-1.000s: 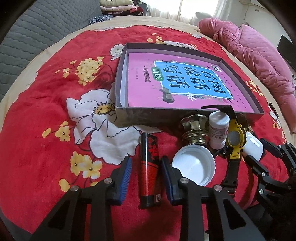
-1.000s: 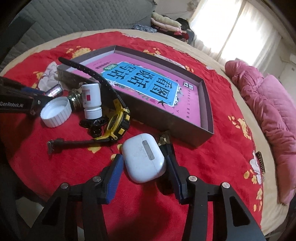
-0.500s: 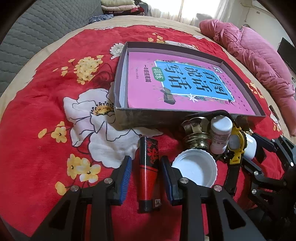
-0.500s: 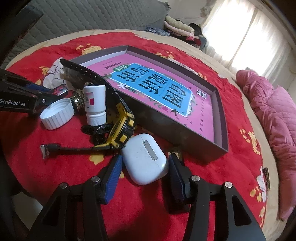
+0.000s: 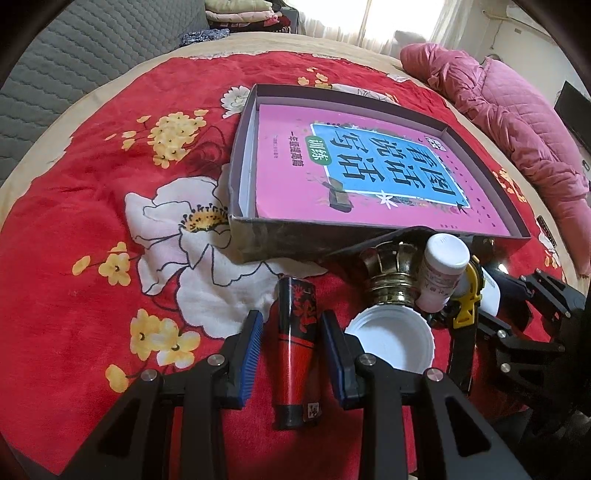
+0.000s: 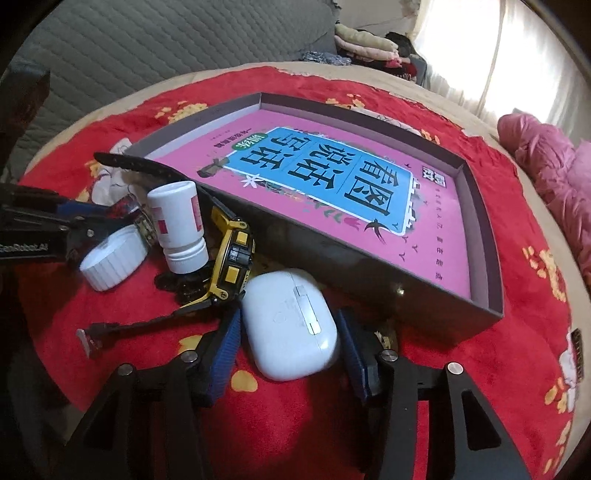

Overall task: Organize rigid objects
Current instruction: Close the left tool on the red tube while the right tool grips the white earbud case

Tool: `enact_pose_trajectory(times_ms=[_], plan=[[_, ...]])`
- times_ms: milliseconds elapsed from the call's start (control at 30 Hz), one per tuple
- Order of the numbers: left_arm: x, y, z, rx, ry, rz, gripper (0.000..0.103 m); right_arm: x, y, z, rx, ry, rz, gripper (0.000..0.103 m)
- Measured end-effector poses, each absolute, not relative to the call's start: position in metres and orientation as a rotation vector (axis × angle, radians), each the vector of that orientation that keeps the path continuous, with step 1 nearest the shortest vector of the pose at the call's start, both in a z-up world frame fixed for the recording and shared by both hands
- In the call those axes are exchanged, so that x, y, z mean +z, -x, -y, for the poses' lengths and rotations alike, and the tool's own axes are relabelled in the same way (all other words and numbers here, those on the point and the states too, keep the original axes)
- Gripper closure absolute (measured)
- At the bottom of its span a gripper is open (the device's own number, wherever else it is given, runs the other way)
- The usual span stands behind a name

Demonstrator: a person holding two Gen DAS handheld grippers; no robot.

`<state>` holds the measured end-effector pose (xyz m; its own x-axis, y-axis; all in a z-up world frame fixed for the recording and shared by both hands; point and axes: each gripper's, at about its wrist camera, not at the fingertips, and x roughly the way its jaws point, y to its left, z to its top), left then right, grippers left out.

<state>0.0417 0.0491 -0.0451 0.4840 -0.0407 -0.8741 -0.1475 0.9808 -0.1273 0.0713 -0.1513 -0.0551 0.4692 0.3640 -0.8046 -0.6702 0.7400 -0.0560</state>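
Note:
My left gripper (image 5: 291, 347) is open, its blue pads on either side of a red and black tube (image 5: 297, 350) lying on the red floral blanket. My right gripper (image 6: 290, 343) is open around a white earbud case (image 6: 291, 325), pads close to its sides. A shallow dark box (image 5: 258, 240) (image 6: 369, 273) holds a pink book (image 5: 369, 173). In front of it lie a white jar lid (image 5: 391, 343), a brass knob (image 5: 391, 273), a white pill bottle (image 5: 441, 273) (image 6: 181, 229) and a yellow and black watch (image 6: 232, 258).
The red blanket (image 5: 74, 221) covers a bed. A pink quilted cover (image 5: 517, 122) lies at the far right. Folded clothes (image 5: 240, 14) are stacked at the back beside a grey quilted headboard (image 6: 147, 44). My left gripper also shows at the left edge of the right wrist view (image 6: 74, 218).
Both grippers have moved a little closer to the box. The red tube and the earbud case stay between their open pads.

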Motion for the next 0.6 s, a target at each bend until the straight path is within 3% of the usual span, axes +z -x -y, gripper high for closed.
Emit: enact_pose_trajectory(times_ms=[367,600], plan=[[-0.046,-0.042,-0.053,0.059,0.222,-1.059,0.081,-0.049,-0.064,0.166,0.639,0.257,-0.924,0.055],[-0.045,-0.040,-0.050,0.057,0.201,-1.060,0.082,-0.054,-0.066,0.159,0.645,0.295,-0.923,0.053]])
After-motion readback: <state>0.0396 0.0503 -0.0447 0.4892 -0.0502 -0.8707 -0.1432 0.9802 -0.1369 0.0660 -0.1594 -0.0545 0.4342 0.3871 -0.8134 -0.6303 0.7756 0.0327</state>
